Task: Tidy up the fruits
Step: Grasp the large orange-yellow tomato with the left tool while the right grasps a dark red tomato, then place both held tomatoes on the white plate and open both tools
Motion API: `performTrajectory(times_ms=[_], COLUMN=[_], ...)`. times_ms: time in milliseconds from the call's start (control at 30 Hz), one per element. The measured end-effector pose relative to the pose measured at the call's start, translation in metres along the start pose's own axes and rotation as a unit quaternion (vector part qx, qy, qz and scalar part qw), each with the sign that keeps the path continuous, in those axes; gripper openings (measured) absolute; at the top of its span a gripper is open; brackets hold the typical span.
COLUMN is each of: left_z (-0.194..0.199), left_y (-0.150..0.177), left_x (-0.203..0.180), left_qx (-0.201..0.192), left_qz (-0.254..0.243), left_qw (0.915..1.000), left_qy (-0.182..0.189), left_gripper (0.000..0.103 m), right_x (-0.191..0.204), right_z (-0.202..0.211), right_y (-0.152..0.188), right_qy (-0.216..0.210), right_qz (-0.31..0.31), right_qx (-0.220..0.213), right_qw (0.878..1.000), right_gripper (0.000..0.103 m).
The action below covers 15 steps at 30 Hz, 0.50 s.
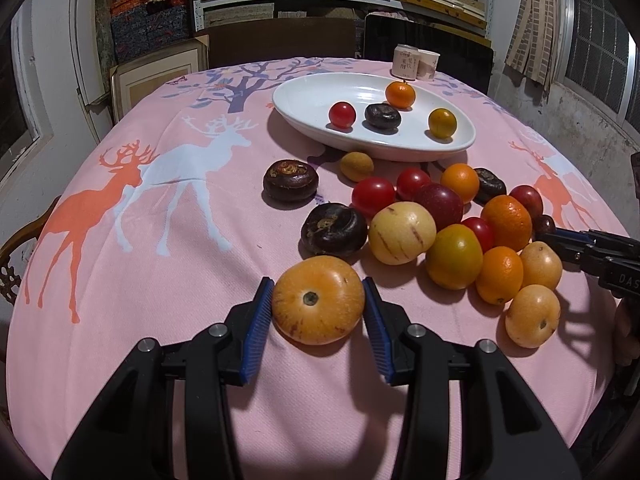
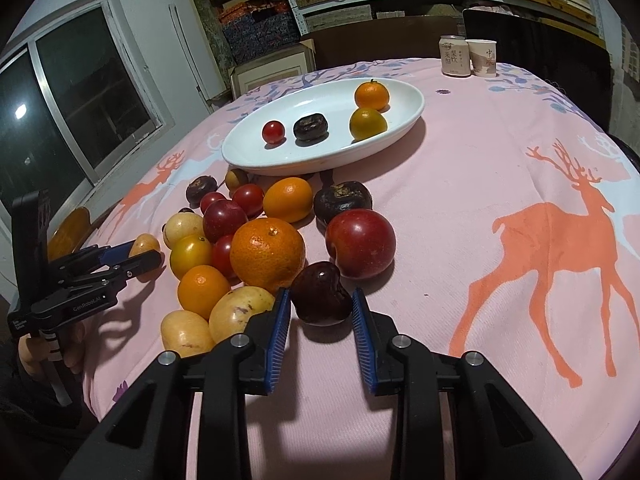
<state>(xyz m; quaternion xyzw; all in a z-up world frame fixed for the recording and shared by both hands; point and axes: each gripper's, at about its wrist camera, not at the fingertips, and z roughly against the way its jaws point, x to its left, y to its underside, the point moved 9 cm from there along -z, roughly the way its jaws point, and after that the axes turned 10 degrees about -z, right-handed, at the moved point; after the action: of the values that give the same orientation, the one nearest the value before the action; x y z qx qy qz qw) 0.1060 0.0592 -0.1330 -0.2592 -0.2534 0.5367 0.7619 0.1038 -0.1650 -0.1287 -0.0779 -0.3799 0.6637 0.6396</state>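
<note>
1. Fruits lie heaped on our pink deer tablecloth (image 1: 168, 280) in the left wrist view, just in front of the white oval dish (image 1: 304, 96), which holds a cherry tomato (image 1: 342, 115), a water chestnut (image 1: 382, 115) and two oranges. Our left gripper (image 1: 318, 308) clamps an orange-yellow melon-like fruit (image 1: 318, 300), blue pads touching both sides.

2. In the right wrist view, our right gripper (image 2: 320, 312) pinches a small dark red fruit (image 2: 320, 298), beside a big orange (image 2: 267, 259) and a red plum (image 2: 360, 243).

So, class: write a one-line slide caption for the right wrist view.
Right gripper shut on a dark fruit beside the fruit pile, white dish beyond holding four fruits.
</note>
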Motion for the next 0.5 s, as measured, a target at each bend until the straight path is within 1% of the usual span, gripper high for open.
performTrajectory(times_ms=[233, 367, 500], left_z=[0.005, 0.012, 0.016], left_y=[-0.002, -0.004, -0.005], left_x=[0.001, 0.000, -0.003], left_qx=[-0.013, -0.030, -0.036], left_qz=[0.004, 0.002, 0.002], left_qw=[0.9999, 0.9995, 0.9993], left_qy=[0.004, 0.003, 0.012], left_gripper=[0.043, 0.043, 0.043], right_x=[-0.002, -0.006, -0.010], right_z=[0.007, 0.013, 0.021], right_y=[0.000, 0.000, -0.002], right_qy=[-0.013, -0.014, -0.020], right_qz=[-0.011, -0.015, -0.024], right_qx=[-0.009, -0.014, -0.019], right_qw=[1.000, 1.000, 0.999], right_gripper=[0.031, 0.031, 0.031])
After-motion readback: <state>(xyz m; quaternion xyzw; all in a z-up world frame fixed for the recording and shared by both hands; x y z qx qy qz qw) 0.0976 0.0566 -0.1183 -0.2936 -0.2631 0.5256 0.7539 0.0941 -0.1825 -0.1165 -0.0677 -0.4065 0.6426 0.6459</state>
